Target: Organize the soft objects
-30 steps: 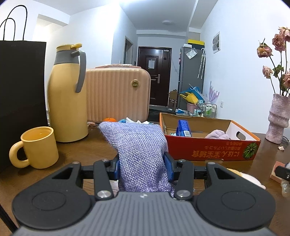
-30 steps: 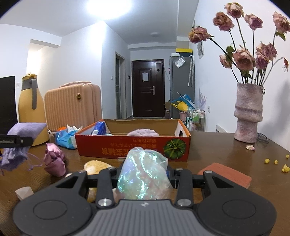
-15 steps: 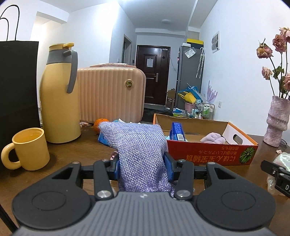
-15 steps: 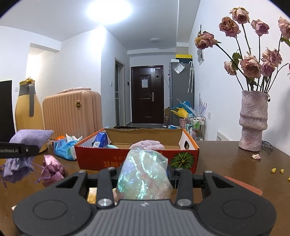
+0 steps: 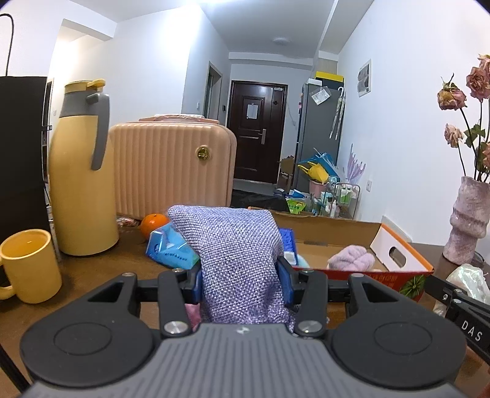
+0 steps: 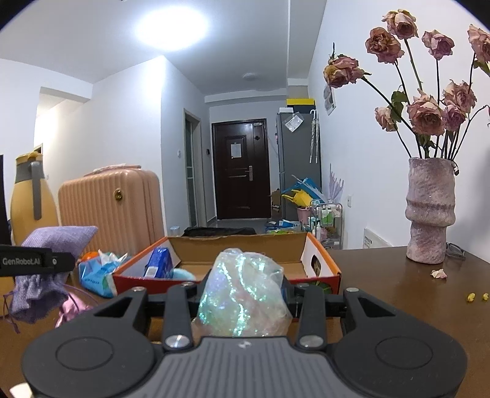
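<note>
right gripper [image 6: 243,290] clamps iridescent pouch [image 6: 242,298] before box [image 6: 318,260].

White walls [image 6: 122,128] running to a dark door [image 6: 240,171] at hallway end; ceiling light [image 6: 173,26] glowing bright; grey fridge [image 6: 298,165] standing w/ clutter beside; brown tabletop [image 6: 398,287] showing in fg.

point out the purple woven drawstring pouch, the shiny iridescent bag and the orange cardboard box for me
purple woven drawstring pouch [image 5: 239,263], left wrist view, on its woven front between the fingers.
shiny iridescent bag [image 6: 242,294], right wrist view, on its crinkled middle.
orange cardboard box [image 6: 318,260], right wrist view, on its right end wall.
</note>
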`<state>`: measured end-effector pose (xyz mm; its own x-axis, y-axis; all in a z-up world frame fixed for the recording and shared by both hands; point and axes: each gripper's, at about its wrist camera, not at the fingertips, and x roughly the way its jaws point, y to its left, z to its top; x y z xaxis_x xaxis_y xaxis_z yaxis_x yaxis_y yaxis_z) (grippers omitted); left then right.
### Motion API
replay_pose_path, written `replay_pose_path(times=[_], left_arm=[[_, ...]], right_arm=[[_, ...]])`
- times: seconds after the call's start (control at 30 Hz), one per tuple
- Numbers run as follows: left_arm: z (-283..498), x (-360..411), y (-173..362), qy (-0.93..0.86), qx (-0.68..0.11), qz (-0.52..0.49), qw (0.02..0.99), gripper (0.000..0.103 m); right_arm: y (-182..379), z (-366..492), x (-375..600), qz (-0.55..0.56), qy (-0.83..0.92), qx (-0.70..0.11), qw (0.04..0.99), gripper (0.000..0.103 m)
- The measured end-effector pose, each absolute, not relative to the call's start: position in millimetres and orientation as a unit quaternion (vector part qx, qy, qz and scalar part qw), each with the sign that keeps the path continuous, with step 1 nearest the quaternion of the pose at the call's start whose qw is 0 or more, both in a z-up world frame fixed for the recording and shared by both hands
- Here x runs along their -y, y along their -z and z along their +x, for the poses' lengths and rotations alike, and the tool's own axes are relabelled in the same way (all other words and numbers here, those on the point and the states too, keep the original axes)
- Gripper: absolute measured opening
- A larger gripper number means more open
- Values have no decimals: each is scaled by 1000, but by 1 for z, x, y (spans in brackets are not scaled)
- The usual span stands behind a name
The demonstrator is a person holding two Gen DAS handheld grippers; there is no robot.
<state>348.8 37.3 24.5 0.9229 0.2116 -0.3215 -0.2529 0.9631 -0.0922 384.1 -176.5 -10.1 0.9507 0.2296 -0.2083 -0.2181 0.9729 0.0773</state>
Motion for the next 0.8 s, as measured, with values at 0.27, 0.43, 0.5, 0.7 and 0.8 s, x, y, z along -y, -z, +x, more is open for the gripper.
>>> replay_pose_path(times=[0.27, 0.43, 0.5, 0.7, 0.8], left_arm=[[374, -29, -27, -118, -157, -71, 978, 46], [389, -30, -28, -123, -158, -80, 976, 46], [395, -31, -29, -124, -158, -85, 976, 46], [411, -29, -32, -121, -155, -91, 976, 46], [420, -27, -33, -118, -157, -91, 976, 46]], right_arm=[[5, 410, 177, 38, -111, -111, 987, 37], [4, 425, 177, 44, -108, -113, 987, 37], [2, 431, 177, 47, -106, -112, 987, 37], [0, 450, 175, 52, -101, -112, 987, 37], [-1, 458, 175, 52, -99, -113, 987, 37]])
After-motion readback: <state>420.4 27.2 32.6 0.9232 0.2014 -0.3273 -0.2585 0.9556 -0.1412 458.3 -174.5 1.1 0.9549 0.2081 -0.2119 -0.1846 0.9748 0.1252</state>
